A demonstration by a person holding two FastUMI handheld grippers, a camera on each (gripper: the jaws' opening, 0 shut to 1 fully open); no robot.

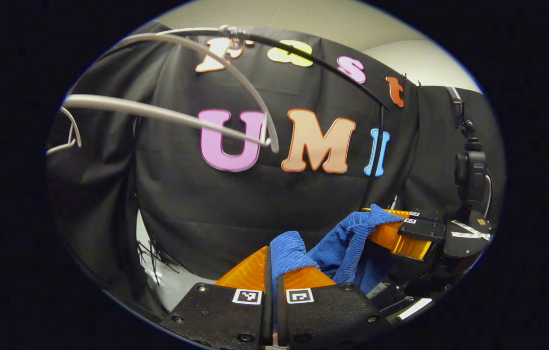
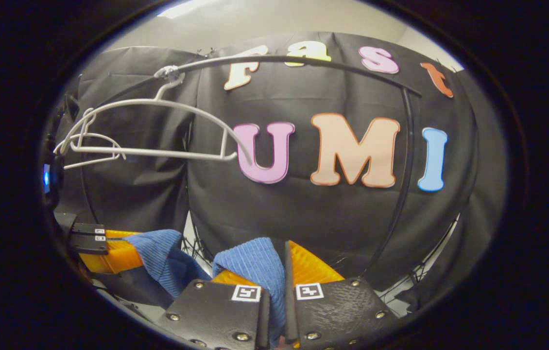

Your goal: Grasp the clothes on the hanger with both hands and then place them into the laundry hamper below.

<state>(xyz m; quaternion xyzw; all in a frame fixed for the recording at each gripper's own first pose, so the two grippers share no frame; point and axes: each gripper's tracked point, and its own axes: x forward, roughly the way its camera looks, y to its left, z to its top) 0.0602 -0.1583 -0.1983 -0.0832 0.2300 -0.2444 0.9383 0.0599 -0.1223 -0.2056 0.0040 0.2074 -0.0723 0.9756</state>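
Left tongs (image 1: 274,274) closed tight on a fold of the blue ribbed garment (image 1: 337,248), cloth pinched btwn both fingers. Right tongs (image 2: 284,272) likewise clamped on the other end of it. Garment sags btwn the two tongs, off the white hanger (image 2: 158,131), which hangs bare from the black rail (image 2: 303,61), up and to the left of both tongs.

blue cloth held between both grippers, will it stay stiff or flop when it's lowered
Probably floppy: the blue cloth sags and folds between the left gripper and the right gripper. It looks light and ribbed, so it likely won't slip. The white hanger hangs bare above it.
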